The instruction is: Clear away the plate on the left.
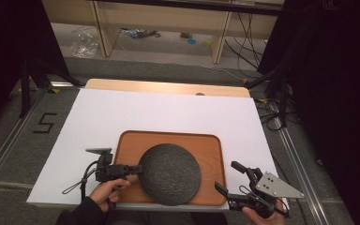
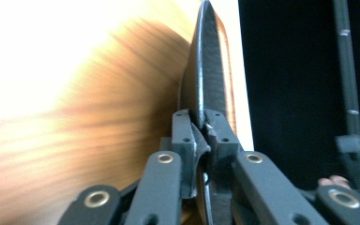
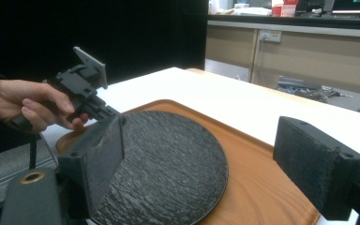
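Plate (image 1: pixel 171 174): rim clamped by left gripper (image 1: pixel 138 168), over tray (image 1: pixel 213 154). Right gripper (image 1: pixel 226 177): held wide, idle alongside. Next, likely: a level lift.

The high view looks down from above; both gripper views sit low and close (left blurred), sharing the dark round plate (image 1: pixel 170 174) (image 2: pixel 211 70) (image 3: pixel 168 164).

Both grippers are black: the left gripper (image 1: pixel 138 168) shows brass rivets and a trailing cable, the right gripper (image 1: pixel 230 176) a grey drilled three-cornered plate; dark sleeve
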`<action>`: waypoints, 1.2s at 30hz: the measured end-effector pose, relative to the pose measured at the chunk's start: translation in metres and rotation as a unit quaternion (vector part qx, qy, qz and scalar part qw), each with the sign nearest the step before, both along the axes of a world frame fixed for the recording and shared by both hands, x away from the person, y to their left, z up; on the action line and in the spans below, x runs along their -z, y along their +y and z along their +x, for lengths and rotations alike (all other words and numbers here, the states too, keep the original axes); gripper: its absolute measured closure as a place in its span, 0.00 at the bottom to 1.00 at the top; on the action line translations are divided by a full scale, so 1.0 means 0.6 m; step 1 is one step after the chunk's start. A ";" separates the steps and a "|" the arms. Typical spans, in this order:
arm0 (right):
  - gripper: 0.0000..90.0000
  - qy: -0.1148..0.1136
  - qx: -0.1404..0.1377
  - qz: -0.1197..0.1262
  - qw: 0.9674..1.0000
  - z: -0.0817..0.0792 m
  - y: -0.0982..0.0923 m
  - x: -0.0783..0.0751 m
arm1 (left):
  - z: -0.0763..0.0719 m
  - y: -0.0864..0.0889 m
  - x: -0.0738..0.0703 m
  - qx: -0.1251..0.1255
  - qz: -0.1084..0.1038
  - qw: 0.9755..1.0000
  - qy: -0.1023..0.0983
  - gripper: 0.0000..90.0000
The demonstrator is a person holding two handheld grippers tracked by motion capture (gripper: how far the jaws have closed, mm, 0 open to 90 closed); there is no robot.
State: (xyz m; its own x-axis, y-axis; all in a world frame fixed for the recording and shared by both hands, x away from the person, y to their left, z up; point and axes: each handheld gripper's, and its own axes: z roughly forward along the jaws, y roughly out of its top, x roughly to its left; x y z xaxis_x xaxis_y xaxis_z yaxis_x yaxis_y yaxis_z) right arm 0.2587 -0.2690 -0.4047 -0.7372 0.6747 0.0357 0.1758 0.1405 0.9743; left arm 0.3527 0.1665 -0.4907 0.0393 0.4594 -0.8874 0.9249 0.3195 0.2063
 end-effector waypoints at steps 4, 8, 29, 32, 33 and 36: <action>0.20 -0.012 -0.005 0.016 1.000 0.002 0.004 0.002 | -0.002 0.000 0.001 0.008 0.036 0.999 -0.003 0.95; 0.20 -0.015 -0.007 0.004 1.000 0.002 0.001 0.001 | -0.001 0.004 0.006 0.014 0.049 0.998 -0.021 0.95; 0.20 -0.003 -0.003 0.002 1.000 0.000 0.002 0.002 | -0.014 -0.008 -0.001 0.037 0.111 0.993 -0.026 0.82; 0.20 -0.004 -0.004 -0.002 1.000 0.001 0.001 0.001 | -0.016 -0.005 -0.006 0.037 0.114 0.992 -0.032 0.73; 0.20 -0.014 -0.001 -0.004 1.000 0.003 0.000 0.002 | -0.018 -0.004 -0.008 0.036 0.116 0.992 -0.036 0.73; 0.20 0.000 -0.004 -0.001 1.000 0.000 0.001 0.001 | -0.017 -0.004 -0.011 0.032 0.118 0.992 -0.030 0.64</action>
State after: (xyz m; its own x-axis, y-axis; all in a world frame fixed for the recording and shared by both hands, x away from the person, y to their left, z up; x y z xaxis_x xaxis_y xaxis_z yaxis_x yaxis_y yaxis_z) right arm 0.2588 -0.2681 -0.4054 -0.7423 0.6692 0.0337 0.1748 0.1448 0.9739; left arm 0.3425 0.1642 -0.4842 0.1246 0.6493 -0.7503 0.9255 0.1965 0.3238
